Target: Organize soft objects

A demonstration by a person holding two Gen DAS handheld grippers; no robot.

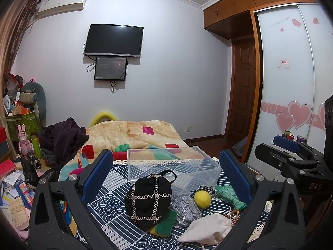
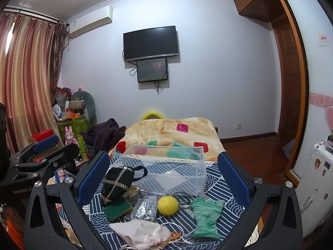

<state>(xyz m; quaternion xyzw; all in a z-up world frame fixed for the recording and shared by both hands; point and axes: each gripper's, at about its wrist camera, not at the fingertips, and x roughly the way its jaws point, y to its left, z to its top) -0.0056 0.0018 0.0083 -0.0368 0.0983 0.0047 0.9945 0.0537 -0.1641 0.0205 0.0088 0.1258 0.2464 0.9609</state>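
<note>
Both jaws are held wide and empty, left gripper [image 1: 164, 177] and right gripper [image 2: 164, 178]. Nearest on the patterned blue desk cloth [image 2: 226, 206] lies a white drawstring cloth pouch [image 2: 143, 234], judged light and limp, best pinched at its bunched neck. Beyond it, a yellow felt ball [image 2: 167, 205] is seen, then the clear plastic box [image 2: 172, 166].

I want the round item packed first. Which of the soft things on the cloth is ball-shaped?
The yellow felt ball, beside the silver sequin pouch. The black bag, white pouch and green glove are not round.
</note>
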